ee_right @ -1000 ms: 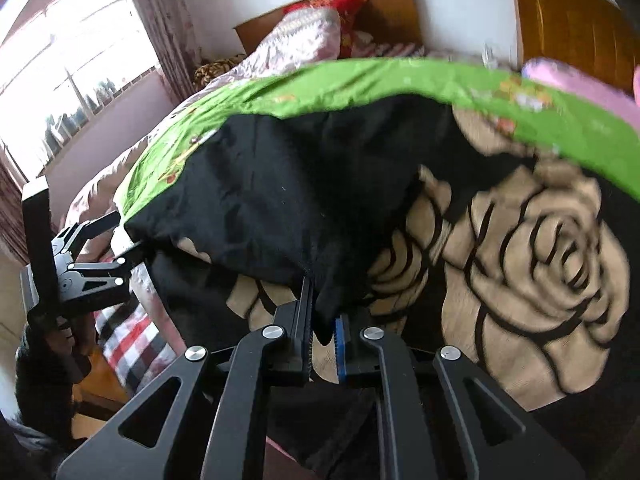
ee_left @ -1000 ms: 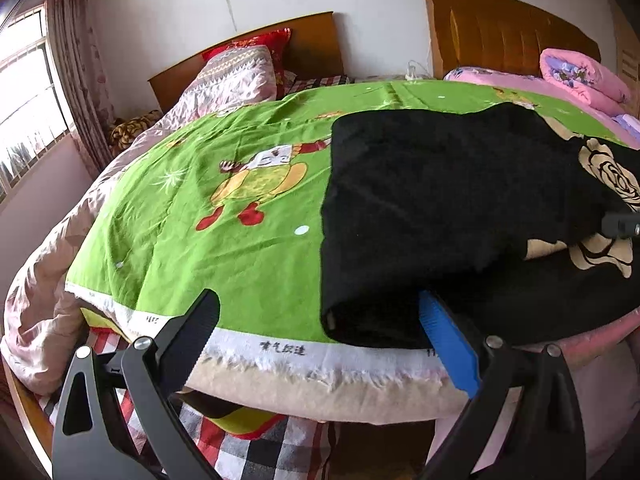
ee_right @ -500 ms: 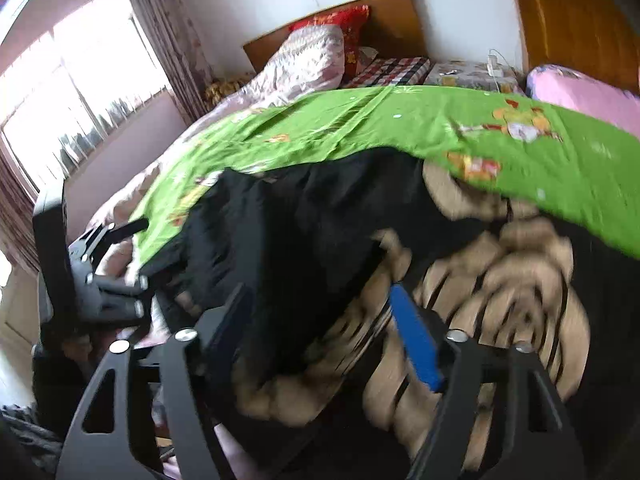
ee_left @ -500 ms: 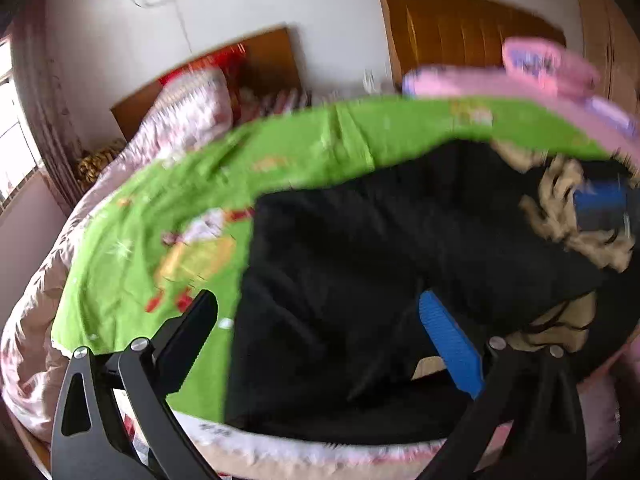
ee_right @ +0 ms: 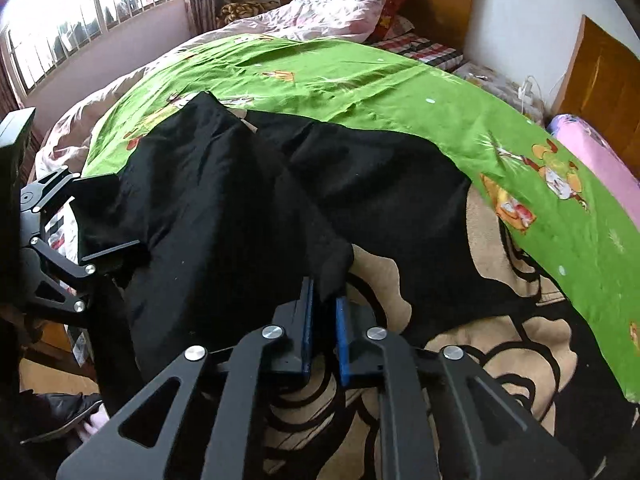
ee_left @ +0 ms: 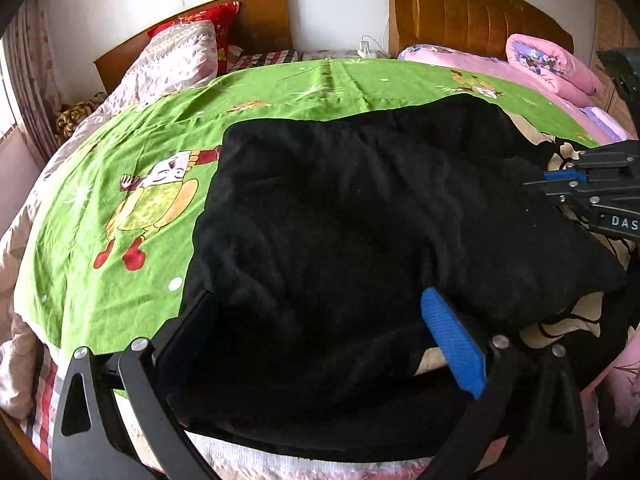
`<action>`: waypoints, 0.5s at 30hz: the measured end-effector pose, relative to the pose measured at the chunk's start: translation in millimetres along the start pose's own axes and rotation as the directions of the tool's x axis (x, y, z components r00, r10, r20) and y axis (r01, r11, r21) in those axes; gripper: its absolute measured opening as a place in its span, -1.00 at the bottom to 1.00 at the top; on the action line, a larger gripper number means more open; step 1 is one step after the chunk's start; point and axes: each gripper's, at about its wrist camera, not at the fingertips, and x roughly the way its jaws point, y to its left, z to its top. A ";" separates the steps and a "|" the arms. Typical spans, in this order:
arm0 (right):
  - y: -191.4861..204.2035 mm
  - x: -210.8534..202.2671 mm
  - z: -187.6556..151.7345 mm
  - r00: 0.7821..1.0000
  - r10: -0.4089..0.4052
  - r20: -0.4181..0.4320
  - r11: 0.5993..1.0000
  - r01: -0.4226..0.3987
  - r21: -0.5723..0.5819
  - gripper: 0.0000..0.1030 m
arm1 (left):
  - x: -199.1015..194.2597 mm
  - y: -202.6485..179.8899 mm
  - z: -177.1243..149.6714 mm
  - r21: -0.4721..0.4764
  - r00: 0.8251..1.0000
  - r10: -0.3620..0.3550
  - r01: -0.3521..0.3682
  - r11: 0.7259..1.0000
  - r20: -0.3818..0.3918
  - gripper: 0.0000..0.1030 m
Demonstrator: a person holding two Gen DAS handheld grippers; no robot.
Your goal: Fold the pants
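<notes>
Your left claw (ee_left: 324, 336) has its jaws spread wide, one black finger low on the left, the blue-padded finger (ee_left: 452, 344) on the right, with black pants (ee_left: 360, 220) fabric lying between them. Your right claw (ee_right: 323, 304) has its jaws drawn nearly together, pinching a corner of the pants between the blue pads (ee_right: 342, 332). It points toward your left claw from the side.

Black pants (ee_left: 360, 240) rumpled, spread flat across green bedspread (ee_left: 120, 152)
</notes>
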 end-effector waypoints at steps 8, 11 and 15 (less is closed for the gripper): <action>-15.4 -29.1 25.3 0.994 -0.093 0.056 0.996 0.094 -0.009 -0.87 | -1.6 -1.1 -0.5 0.002 1.000 0.009 -0.009 1.000 0.010 0.97; -32.0 -21.9 28.1 0.991 -0.127 0.044 0.992 0.127 0.012 -0.88 | -1.3 0.1 -1.2 -0.001 1.000 0.004 -0.004 1.000 0.013 0.97; -47.2 4.0 20.9 0.989 -0.148 -0.002 0.988 0.148 0.038 -0.88 | -1.7 0.9 -1.4 -0.003 1.000 0.000 0.000 1.000 0.013 0.97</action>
